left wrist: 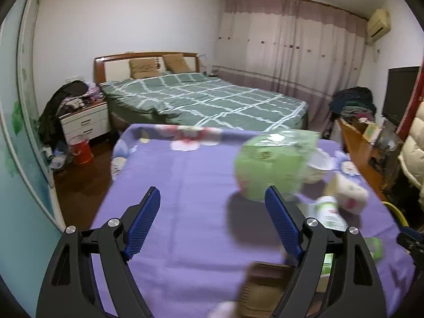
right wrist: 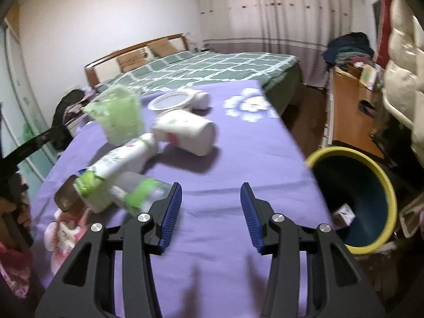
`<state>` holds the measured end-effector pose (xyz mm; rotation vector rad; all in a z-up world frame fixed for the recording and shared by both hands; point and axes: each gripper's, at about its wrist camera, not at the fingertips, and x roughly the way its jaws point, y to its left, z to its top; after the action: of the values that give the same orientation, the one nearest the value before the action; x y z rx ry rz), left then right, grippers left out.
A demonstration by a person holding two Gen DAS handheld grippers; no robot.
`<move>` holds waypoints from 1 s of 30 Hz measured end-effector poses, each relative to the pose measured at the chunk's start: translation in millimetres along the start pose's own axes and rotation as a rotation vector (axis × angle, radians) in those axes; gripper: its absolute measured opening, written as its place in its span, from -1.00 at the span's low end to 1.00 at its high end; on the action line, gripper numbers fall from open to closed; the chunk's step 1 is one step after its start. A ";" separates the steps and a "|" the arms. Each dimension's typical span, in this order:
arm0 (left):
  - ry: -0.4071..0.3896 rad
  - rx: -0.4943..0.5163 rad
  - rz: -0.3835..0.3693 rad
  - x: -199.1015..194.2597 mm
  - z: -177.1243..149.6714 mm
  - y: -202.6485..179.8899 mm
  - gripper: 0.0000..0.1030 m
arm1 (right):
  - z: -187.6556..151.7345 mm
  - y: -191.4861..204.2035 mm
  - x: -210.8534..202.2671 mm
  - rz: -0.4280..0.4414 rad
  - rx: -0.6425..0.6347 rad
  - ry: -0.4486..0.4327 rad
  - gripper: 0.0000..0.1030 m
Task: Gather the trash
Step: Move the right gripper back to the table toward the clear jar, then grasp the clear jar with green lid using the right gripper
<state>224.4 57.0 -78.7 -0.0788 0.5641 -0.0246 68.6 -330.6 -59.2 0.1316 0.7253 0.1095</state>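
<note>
left gripper [left wrist: 212,217] over the purple cloth [left wrist: 185,185], fingers spread wide, nothing between them. right gripper [right wrist: 211,209] over the same cloth, fingers partly spread, empty too. trash heaped on the cloth: green plastic bag [right wrist: 116,116] upright at the back, white paper cup [right wrist: 185,132] on its side just right of the bag, white bottle [right wrist: 124,159] lying in front of the bag, clear bottle with green label [right wrist: 140,193] nearest, just left of the right gripper. yellow-rimmed bin [right wrist: 355,198] beyond the cloth's right edge, small white scrap inside.
</note>
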 end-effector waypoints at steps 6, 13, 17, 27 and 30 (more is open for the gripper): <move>0.013 -0.053 0.051 23.5 -2.7 27.5 0.56 | -0.2 33.4 16.0 0.049 -0.027 0.030 -0.08; 0.023 -0.063 0.037 31.0 -8.7 27.8 0.57 | -3.7 62.8 33.3 0.026 -0.036 0.036 0.40; 0.018 -0.051 0.032 27.3 -10.4 23.8 0.63 | -7.6 71.0 41.2 -0.017 -0.047 0.047 0.48; 0.013 -0.032 0.025 22.6 -13.6 17.3 0.63 | -9.9 67.7 50.9 -0.060 -0.030 0.052 0.47; 0.011 -0.021 0.021 21.4 -13.8 14.6 0.63 | -11.3 65.2 48.7 -0.071 -0.034 0.044 0.47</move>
<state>235.1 69.7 -102.9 -0.0936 0.5764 0.0015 93.7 -258.3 -89.1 0.0709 0.7705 0.0573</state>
